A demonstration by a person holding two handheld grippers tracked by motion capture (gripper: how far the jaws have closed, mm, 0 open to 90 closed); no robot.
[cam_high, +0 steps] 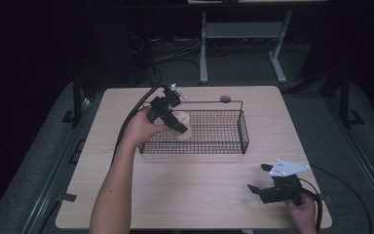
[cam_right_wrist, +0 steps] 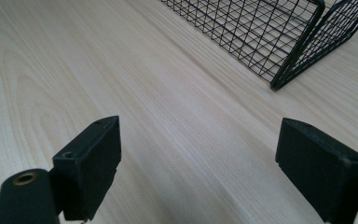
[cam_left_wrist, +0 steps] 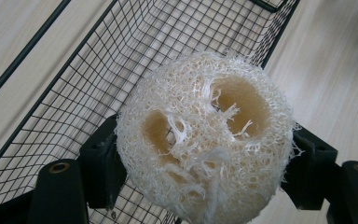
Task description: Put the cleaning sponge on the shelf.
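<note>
Two grippers: left gripper [cam_high: 179, 127] clamped on sponge [cam_left_wrist: 205, 140] over basket [cam_high: 243, 127], likely for dropping; right gripper [cam_high: 260, 181] wide open, empty, lower right above desk [cam_high: 199, 180].

The desk [cam_high: 199, 180] is evenly lit amid dark surroundings; the high view is soft, gripper views sharper, near fingers [cam_right_wrist: 91, 163] blurred.

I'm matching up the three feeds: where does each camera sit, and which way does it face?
High view: above the table's near edge, looking forward and down; both forearms, left gripper, right gripper.
Left gripper view: on that gripper, facing the loofah over the basket; its fingers show.
Right gripper view: low over the table; open fingers.
Shared: all three show the basket.
</note>
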